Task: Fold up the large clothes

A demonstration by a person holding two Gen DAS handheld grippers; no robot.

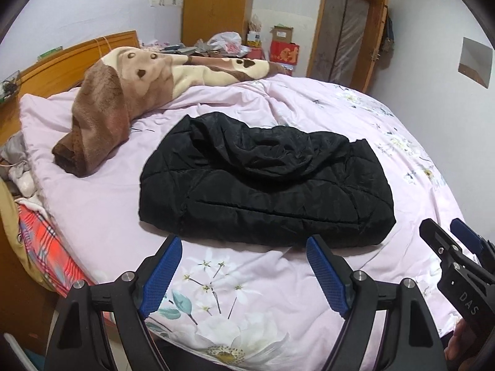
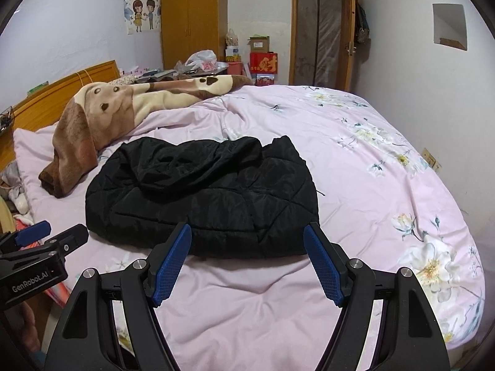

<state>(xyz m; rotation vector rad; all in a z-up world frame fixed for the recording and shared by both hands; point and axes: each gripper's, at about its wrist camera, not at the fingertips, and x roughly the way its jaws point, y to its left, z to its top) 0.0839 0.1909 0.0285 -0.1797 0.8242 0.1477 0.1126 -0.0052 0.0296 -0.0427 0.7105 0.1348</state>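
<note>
Black quilted jacket (image 1: 266, 185) folded into a puffy bundle on the bed (image 1: 247, 293).
I hold both tongs, left (image 1: 244, 273) and right (image 2: 247, 266), spread and empty, short of its near edge.

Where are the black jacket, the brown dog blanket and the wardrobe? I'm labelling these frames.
black jacket (image 1: 266, 191), left wrist view, quilted middle.
brown dog blanket (image 2: 102, 108), right wrist view, the dog's face.
wardrobe (image 2: 193, 15), right wrist view, door front.

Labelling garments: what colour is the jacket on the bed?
Black, quilted jacket; clearest in the right wrist view.
</note>
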